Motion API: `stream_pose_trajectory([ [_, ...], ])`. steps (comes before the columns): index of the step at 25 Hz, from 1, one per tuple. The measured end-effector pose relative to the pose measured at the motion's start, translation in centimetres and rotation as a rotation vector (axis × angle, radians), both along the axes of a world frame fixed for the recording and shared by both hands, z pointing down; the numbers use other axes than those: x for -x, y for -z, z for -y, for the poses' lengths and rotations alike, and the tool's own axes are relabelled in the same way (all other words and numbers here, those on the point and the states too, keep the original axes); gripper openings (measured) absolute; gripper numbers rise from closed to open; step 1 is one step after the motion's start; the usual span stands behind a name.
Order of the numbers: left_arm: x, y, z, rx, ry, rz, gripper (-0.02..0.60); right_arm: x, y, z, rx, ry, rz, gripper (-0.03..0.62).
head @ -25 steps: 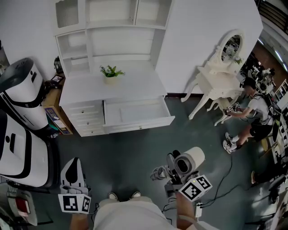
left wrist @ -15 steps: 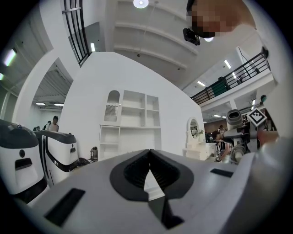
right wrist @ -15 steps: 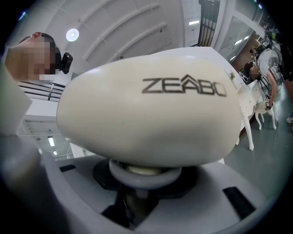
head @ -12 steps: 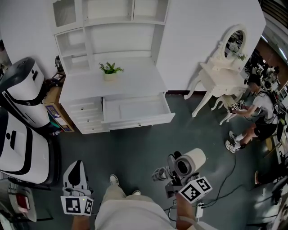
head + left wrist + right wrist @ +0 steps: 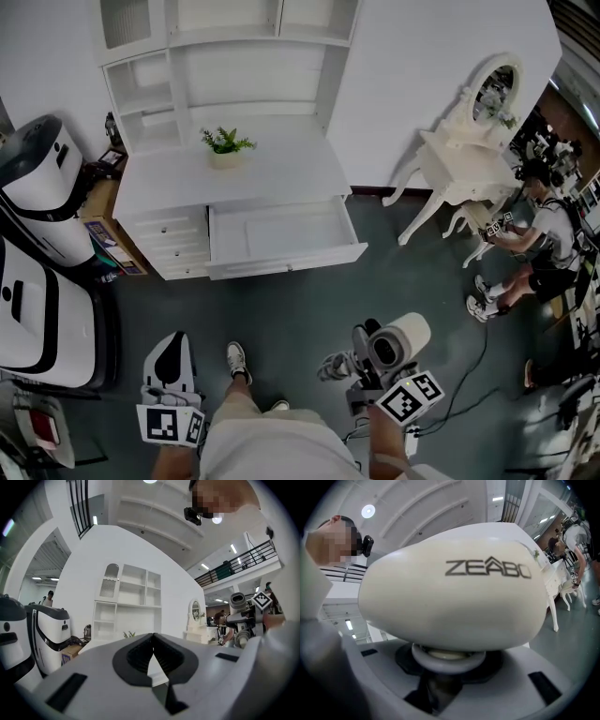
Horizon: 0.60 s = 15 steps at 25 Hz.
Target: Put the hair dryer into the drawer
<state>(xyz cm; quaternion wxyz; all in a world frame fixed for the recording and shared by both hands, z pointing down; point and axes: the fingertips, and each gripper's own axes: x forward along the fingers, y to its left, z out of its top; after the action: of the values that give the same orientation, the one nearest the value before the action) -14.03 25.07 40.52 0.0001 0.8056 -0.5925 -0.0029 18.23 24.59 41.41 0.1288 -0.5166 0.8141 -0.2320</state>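
Dark grey-green floor (image 5: 281,309) lies between the person and the shallow open drawer (image 5: 281,234) of the white wooden cabinet (image 5: 169,234); the drawer looks bare, though glare leaves that unsure. Well short of it, the right tongs (image 5: 440,672) clamp the slim handle of the smooth, cream, egg-shaped plastic hair dryer (image 5: 454,588). That glossy, top-heavy body could swivel or clip the drawer front. The left tongs (image 5: 152,651) are closed and empty.

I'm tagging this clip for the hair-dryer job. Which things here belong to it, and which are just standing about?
Belong: hair dryer, held in the right gripper; open drawer of the white cabinet.

Standing about: potted plant; vanity table with mirror; white machines at left; person at far right.
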Motion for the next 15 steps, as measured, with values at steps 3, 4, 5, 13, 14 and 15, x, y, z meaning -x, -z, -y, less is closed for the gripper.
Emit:
stream_pose_trajectory([
  [3,0.5,-1.2,3.4,0.03,-0.008,-0.009,0.017,1.1,-0.5,3.3,0.012,0.005,0.0,0.169],
  [4,0.7,-1.6,4.6,0.045,-0.011,-0.013,0.015,1.4,-0.7,4.5,0.019,0.005,-0.001,0.169],
  [5,0.8,-1.9,6.0,0.054,-0.015,-0.017,0.017,1.7,-0.9,5.8,0.027,0.004,0.0,0.169],
  [13,3.7,-1.3,19.6,0.039,-0.069,-0.058,0.017,6.2,0.1,18.1,0.069,-0.006,-0.003,0.169],
  [14,4.1,-1.2,21.1,0.038,-0.082,-0.066,0.017,6.8,0.4,19.2,0.072,-0.012,-0.001,0.169],
  [15,4.4,-1.2,22.5,0.037,-0.095,-0.071,0.017,7.3,0.6,20.2,0.075,-0.019,-0.002,0.169],
])
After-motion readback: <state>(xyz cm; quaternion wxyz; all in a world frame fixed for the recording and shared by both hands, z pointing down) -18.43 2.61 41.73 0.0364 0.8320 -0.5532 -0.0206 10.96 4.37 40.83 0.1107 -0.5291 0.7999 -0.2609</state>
